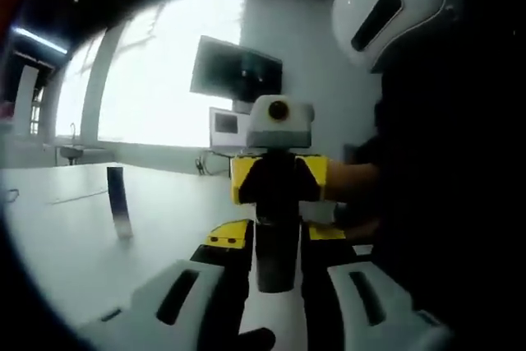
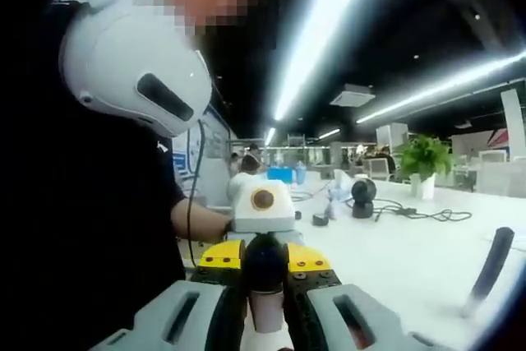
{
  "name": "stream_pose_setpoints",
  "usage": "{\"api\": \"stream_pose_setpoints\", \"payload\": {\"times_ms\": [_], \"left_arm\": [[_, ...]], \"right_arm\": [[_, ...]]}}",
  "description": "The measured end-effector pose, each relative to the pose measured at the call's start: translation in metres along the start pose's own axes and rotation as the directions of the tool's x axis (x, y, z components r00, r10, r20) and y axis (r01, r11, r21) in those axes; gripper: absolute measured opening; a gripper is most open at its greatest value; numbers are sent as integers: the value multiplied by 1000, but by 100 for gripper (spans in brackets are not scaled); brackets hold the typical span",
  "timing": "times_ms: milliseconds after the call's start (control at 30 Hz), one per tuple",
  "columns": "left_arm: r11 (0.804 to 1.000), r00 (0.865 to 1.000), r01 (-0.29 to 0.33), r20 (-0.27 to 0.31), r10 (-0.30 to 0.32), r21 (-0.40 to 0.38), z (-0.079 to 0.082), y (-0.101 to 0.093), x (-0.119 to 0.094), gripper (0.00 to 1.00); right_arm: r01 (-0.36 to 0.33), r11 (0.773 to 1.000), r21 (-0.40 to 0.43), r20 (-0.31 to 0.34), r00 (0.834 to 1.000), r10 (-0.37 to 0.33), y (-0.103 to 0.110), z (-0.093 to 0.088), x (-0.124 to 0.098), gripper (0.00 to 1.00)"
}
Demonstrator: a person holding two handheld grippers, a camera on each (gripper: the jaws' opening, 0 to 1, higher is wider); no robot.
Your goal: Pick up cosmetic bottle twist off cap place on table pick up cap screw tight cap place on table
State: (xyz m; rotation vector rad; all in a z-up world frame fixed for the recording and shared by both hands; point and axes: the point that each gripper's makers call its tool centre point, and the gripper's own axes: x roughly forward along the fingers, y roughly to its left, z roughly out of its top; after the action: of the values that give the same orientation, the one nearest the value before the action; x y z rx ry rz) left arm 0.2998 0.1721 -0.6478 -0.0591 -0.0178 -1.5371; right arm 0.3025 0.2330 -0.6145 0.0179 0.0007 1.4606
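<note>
The slim dark cylindrical cosmetic bottle (image 1: pixel 275 256) is held off the white surface (image 1: pixel 74 236) between both tools — left tool (image 1: pixel 275 302) clamps its body, right tool (image 2: pixel 265 314) its cap. Probably light, rigid, slick plastic — grip mid-body firmly.

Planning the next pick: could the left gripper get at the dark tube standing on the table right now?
Probably not yet. The left gripper is shut on the cosmetic bottle, with the right gripper closed on its top. The dark tube stands alone on the white table, its approach unobstructed, so freeing the jaws first should suffice.
</note>
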Motion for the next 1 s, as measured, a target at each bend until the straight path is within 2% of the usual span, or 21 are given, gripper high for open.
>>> {"api": "stream_pose_setpoints", "payload": {"times_ms": [300, 533, 767, 867, 933, 967, 1000], "left_arm": [[998, 999, -49, -5, 49, 34, -4, 7, 0, 10], [1000, 1000, 21, -11, -21, -1, -10, -6, -3, 9], [998, 998, 55, -5, -55, -18, -9, -13, -2, 9], [1000, 1000, 9, 10, -8, -22, -8, -4, -4, 9], [997, 997, -68, 28, 69, -20, -7, 11, -6, 10], [995, 995, -94, 38, 95, -27, -5, 17, -7, 10], [989, 988, -144, 58, 145, -25, -2, 25, -8, 10]], "right_arm": [[28, 1000, 1, -3, 1000, -28, -4, -3, 0, 11], [-36, 999, -5, -24, 999, 36, 7, -7, 1, 11], [-73, 997, 22, -28, 997, 74, 14, -7, 1, 12], [-7, 1000, 31, 17, 1000, 7, 0, 0, -1, 20], [65, 998, 21, 56, 996, -66, -15, 7, -3, 22], [116, 993, 26, 86, 989, -118, -25, 12, -6, 22], [133, 991, 35, 100, 986, -136, -28, 14, -7, 22]]}}
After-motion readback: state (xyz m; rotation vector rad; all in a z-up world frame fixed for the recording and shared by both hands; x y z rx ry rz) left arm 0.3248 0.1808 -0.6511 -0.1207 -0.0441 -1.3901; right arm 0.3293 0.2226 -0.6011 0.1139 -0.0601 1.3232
